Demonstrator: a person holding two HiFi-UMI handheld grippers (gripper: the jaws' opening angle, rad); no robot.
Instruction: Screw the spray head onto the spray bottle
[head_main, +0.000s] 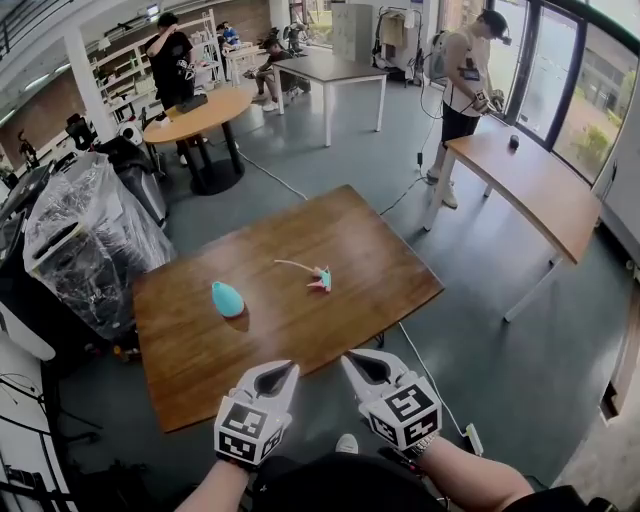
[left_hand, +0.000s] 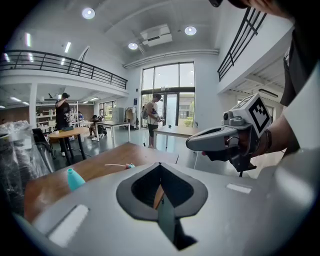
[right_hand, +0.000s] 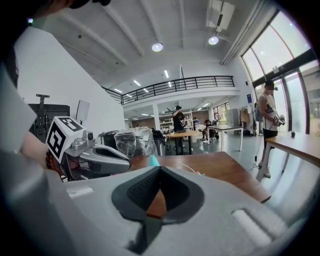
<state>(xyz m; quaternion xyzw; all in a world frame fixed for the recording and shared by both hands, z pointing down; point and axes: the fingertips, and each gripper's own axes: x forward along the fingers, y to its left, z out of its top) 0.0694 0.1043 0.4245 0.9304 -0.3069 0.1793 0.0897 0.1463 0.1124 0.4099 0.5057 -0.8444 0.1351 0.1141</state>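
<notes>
A teal spray bottle (head_main: 227, 298) stands on the wooden table (head_main: 330, 320), left of centre; it also shows in the left gripper view (left_hand: 75, 178) and the right gripper view (right_hand: 153, 161). The spray head (head_main: 320, 279), pink and teal with a thin white tube, lies on the table to the bottle's right and a little further back (left_hand: 129, 165). My left gripper (head_main: 291, 368) and right gripper (head_main: 347, 359) hang side by side at the table's near edge, both shut and empty, well short of either part. Each appears in the other's view: right gripper (left_hand: 192, 144), left gripper (right_hand: 127, 159).
A plastic-wrapped machine (head_main: 85, 235) stands left of the table. A round table (head_main: 200, 115) with a person beside it sits behind, and a second wooden table (head_main: 535, 185) with a standing person (head_main: 465, 85) is at the right. A cable (head_main: 425, 375) crosses the grey floor.
</notes>
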